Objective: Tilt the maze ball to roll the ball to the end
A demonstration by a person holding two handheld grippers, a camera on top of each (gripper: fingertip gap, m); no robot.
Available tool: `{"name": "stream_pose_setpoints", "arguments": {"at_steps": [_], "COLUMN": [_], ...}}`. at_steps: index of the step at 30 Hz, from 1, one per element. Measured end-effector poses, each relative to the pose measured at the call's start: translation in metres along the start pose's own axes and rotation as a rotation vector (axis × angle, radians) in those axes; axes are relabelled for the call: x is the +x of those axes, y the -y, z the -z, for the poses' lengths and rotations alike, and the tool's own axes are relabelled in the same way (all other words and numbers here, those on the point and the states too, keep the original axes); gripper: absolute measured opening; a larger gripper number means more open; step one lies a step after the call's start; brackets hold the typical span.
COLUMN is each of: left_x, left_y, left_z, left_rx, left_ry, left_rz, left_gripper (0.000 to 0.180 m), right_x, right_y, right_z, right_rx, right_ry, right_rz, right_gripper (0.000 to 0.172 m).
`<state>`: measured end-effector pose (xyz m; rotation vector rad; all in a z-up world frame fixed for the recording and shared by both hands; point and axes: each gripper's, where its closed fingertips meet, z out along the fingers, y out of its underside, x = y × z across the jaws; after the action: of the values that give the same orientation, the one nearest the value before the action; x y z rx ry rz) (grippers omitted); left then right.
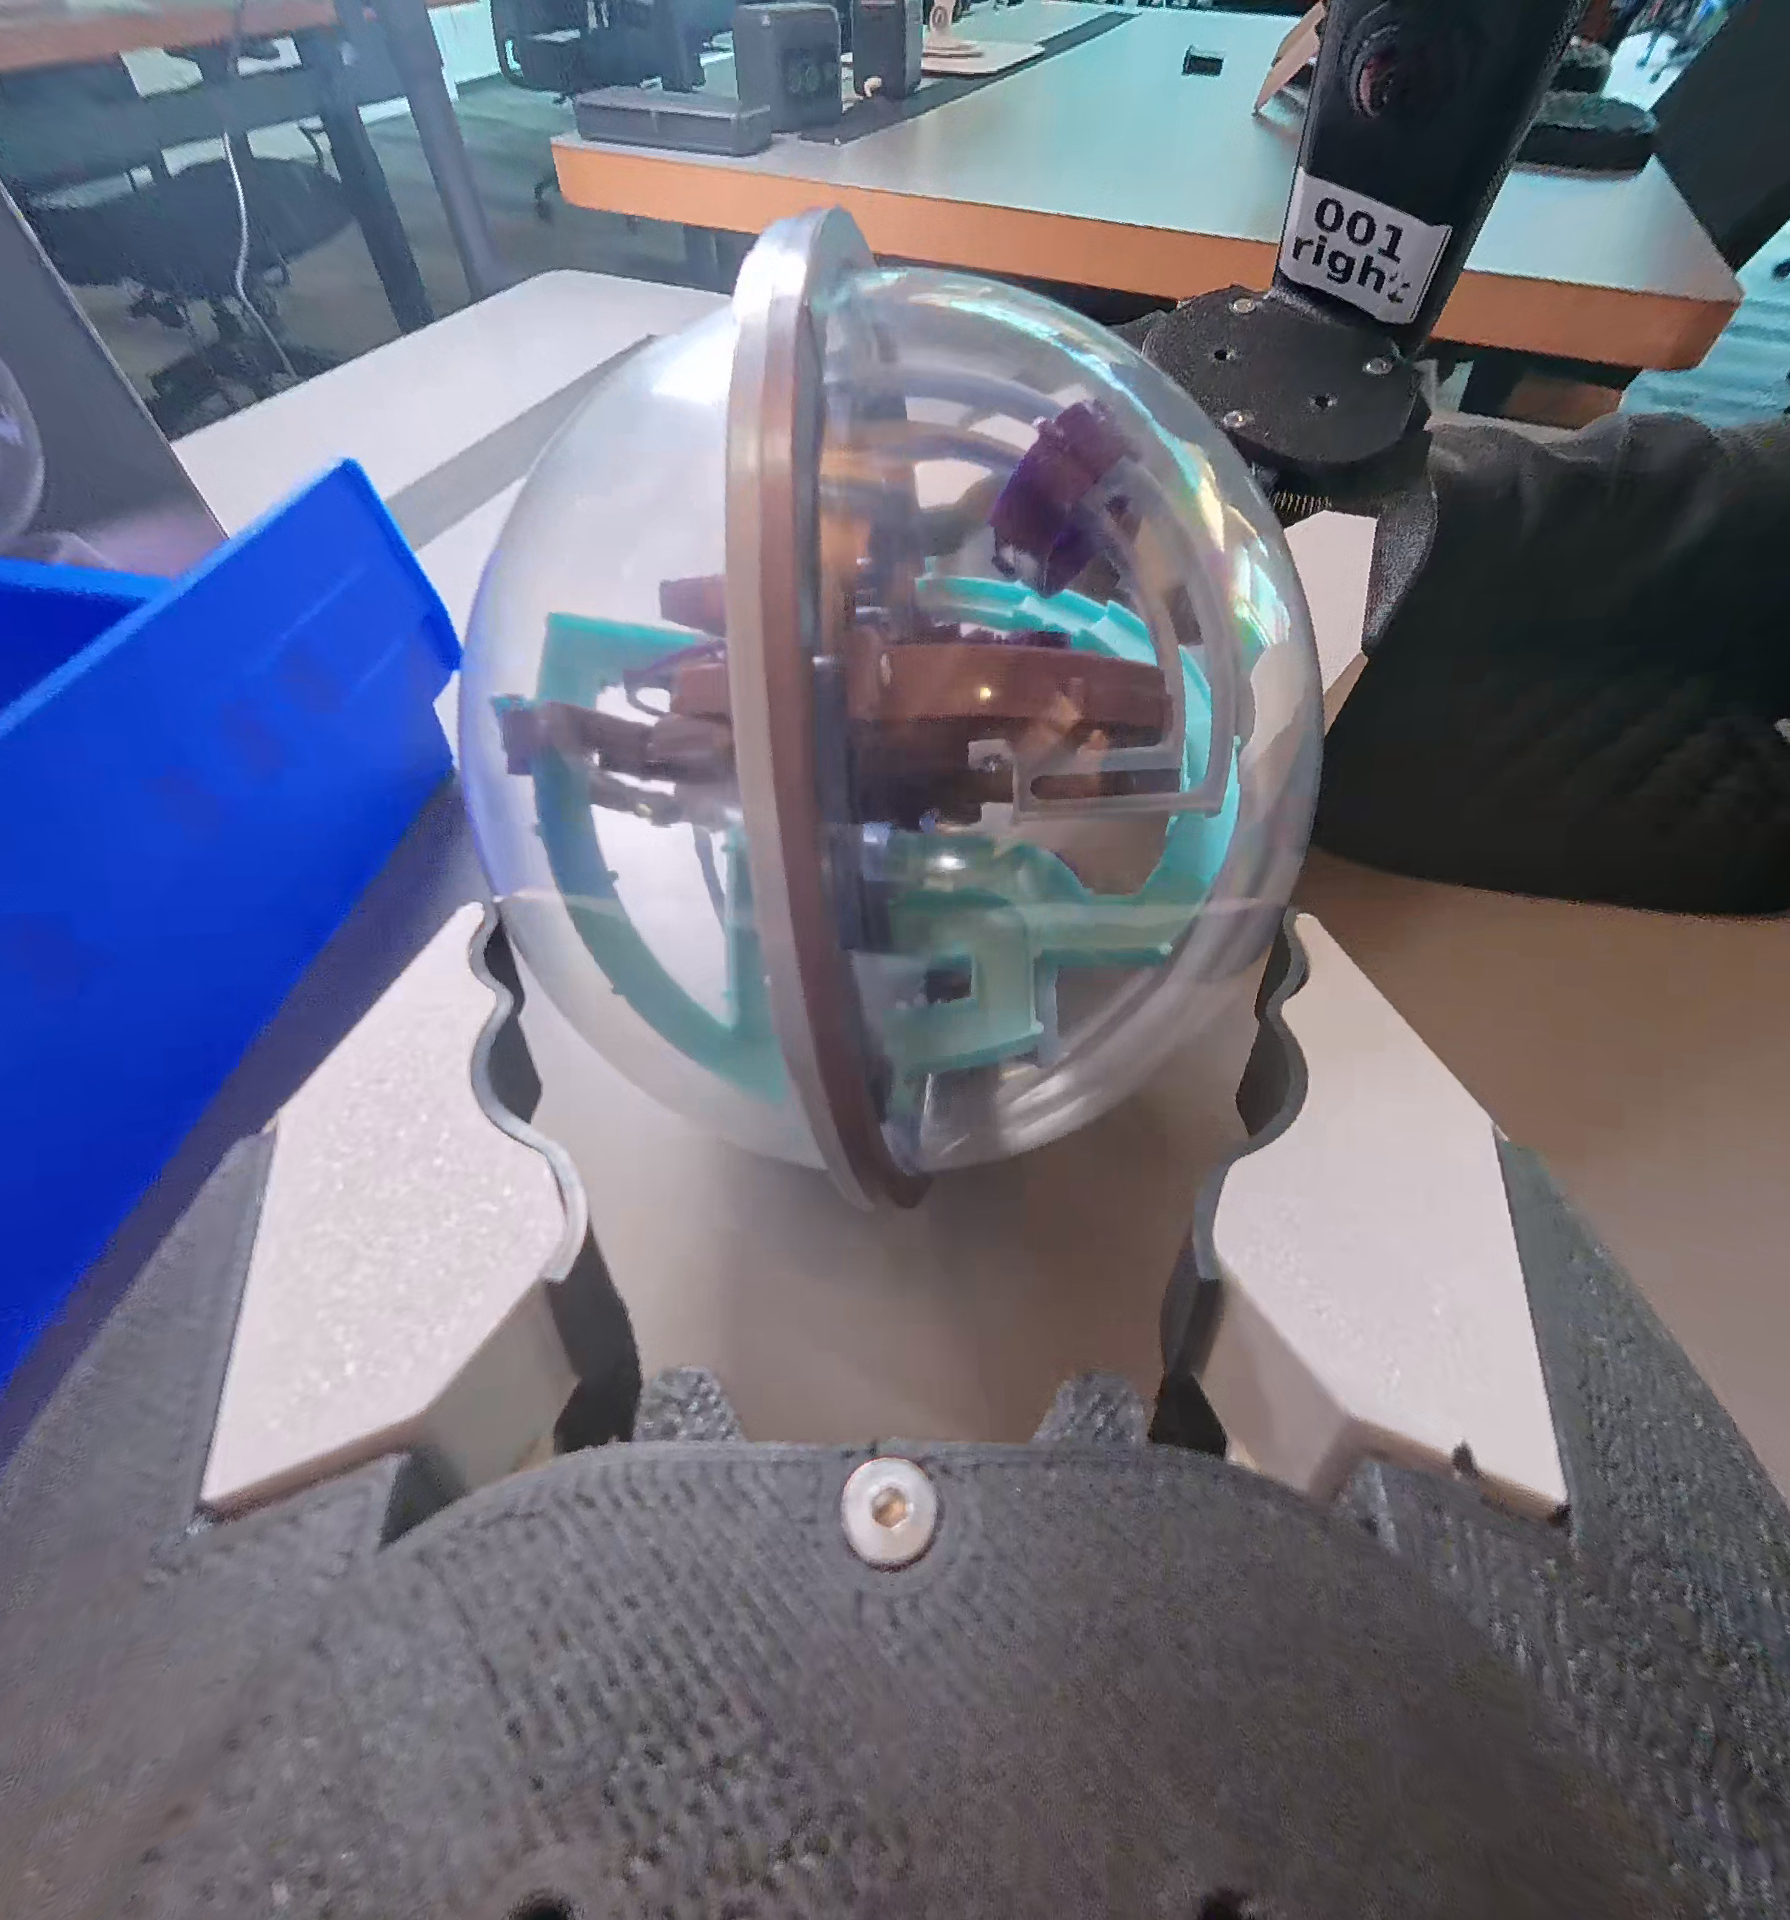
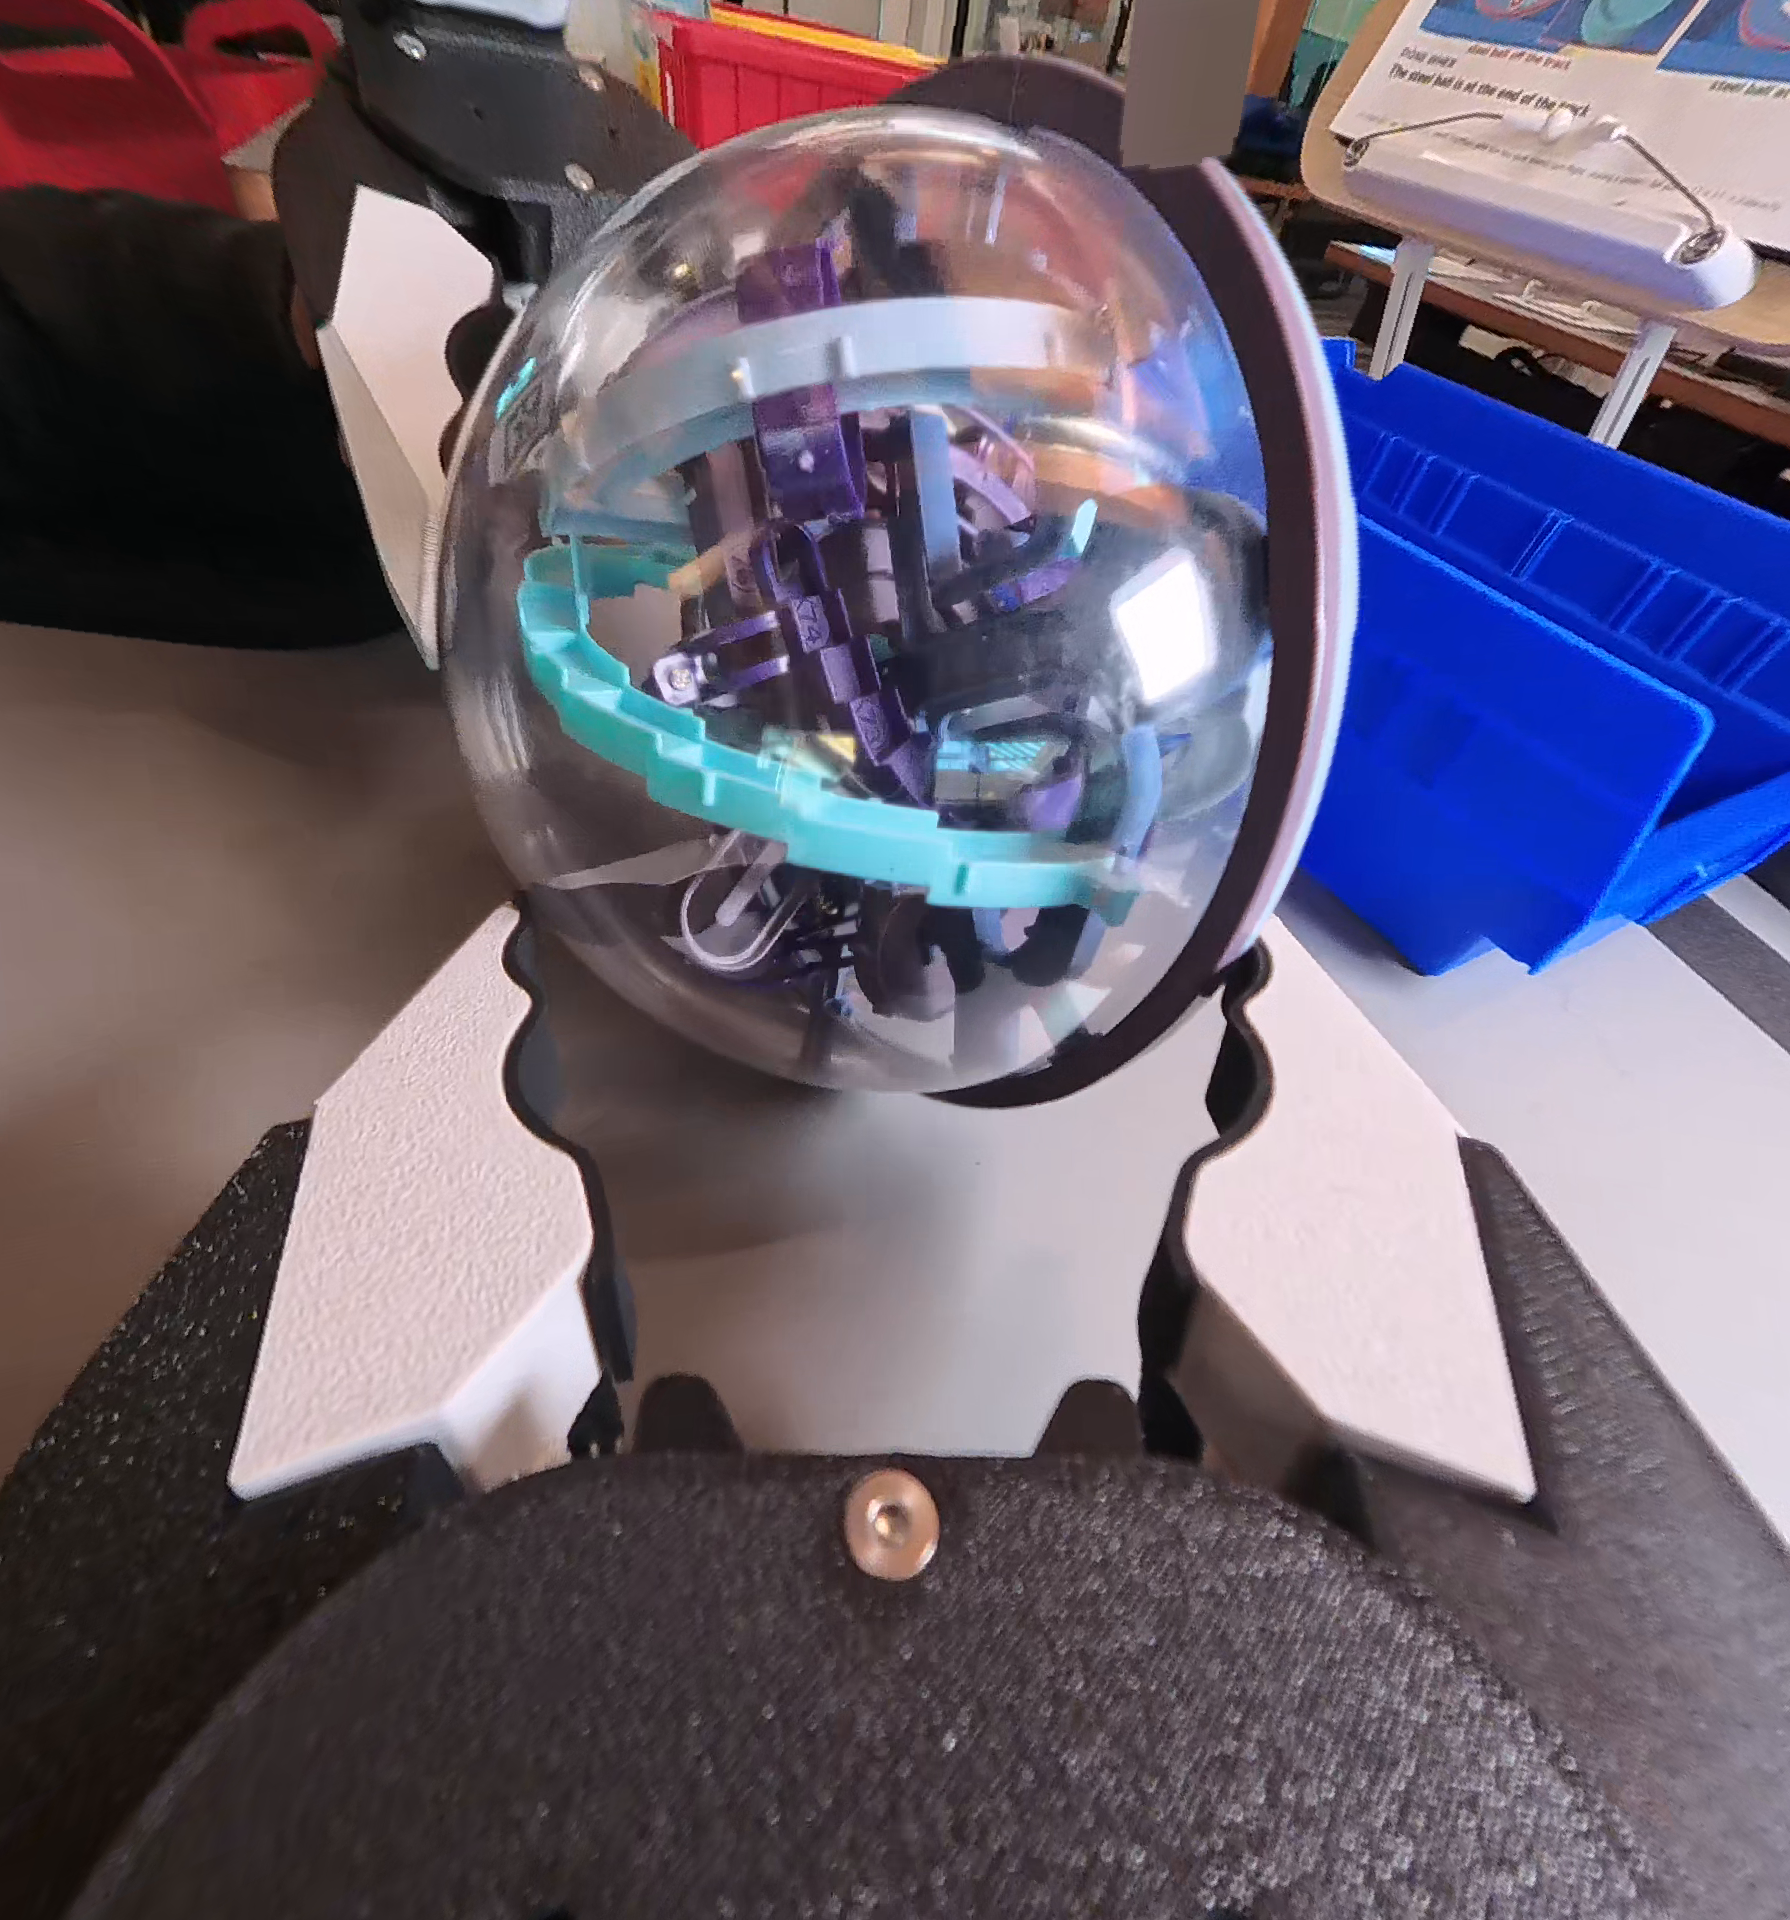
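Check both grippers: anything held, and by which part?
Both hold the maze ball. The left gripper and right gripper each have their fingers against opposite sides of its clear lower shell, from opposite ends.

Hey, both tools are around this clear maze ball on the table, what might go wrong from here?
1. The clear plastic maze ball is smooth and round, and each tool meets it only at its fingertips, so it may slip while being tilted.
2. The blue plastic bin sits close beside it; a wide tilt might knock the bin.
3. Reflections on the shell make the small ball inside hard to find.
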<state>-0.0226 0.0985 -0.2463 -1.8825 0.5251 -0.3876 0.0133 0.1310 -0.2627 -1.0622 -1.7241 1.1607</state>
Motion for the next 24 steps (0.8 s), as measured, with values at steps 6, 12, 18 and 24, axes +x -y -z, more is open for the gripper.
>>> {"name": "stream_pose_setpoints", "arguments": {"at_steps": [6, 12, 18, 24], "left_x": [0.0003, 0.0003, 0.0002, 0.0004], "left_y": [0.0019, 0.0042, 0.0042, 0.005], "left_z": [0.0012, 0.0024, 0.003, 0.004], "left_rx": [-0.001, 0.013, 0.018, 0.032], "left_ry": [0.012, 0.018, 0.019, 0.022], "left_rz": [-0.048, -0.088, -0.109, -0.143], "left_gripper": [0.137, 0.137, 0.137, 0.137], "right_x": [-0.0004, -0.0005, -0.0006, -0.0007], "right_y": [-0.0024, -0.0037, -0.0057, -0.0075], "right_z": [-0.0018, -0.0026, -0.0035, -0.0044], "right_rx": [-0.019, -0.029, -0.043, -0.057], "right_ry": [-0.01, -0.018, -0.022, -0.034], "right_rz": [0.015, 0.026, 0.033, 0.049], "right_gripper": [0.127, 0.126, 0.126, 0.125]}}
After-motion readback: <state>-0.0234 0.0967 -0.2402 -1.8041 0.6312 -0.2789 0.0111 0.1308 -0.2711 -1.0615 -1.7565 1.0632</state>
